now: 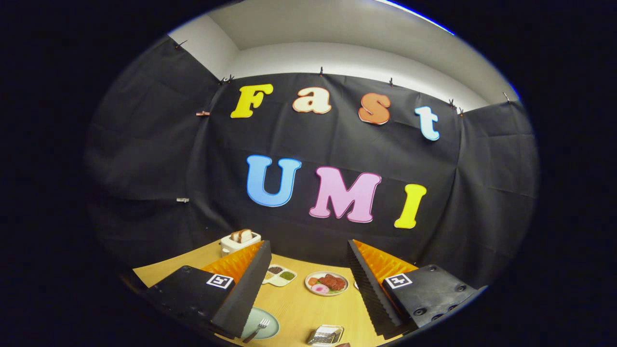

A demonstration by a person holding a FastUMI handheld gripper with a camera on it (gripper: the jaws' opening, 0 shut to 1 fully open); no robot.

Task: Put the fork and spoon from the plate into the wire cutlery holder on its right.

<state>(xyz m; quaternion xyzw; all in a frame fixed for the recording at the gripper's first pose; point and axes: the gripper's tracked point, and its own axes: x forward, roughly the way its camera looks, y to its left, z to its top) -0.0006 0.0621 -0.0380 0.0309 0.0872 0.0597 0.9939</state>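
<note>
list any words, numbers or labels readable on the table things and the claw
No readable text anywhere.
Square tags on the open claw, which holds nothing: coded patterns, no words.
Plate, fork, wire cutlery holder: no markings visible.

1. The only markings besides the wall's letters are two square black-and-white coded tags, one on the left mount [220,281] and one on the right mount [398,280] behind the fingers of the gripper [308,289], which stand wide apart.
2. Their block patterns make no readable word or number.
3. No label or brand can be read on the plate [267,330], the toaster [239,242], the dishes or the wooden surface [299,308].
</note>
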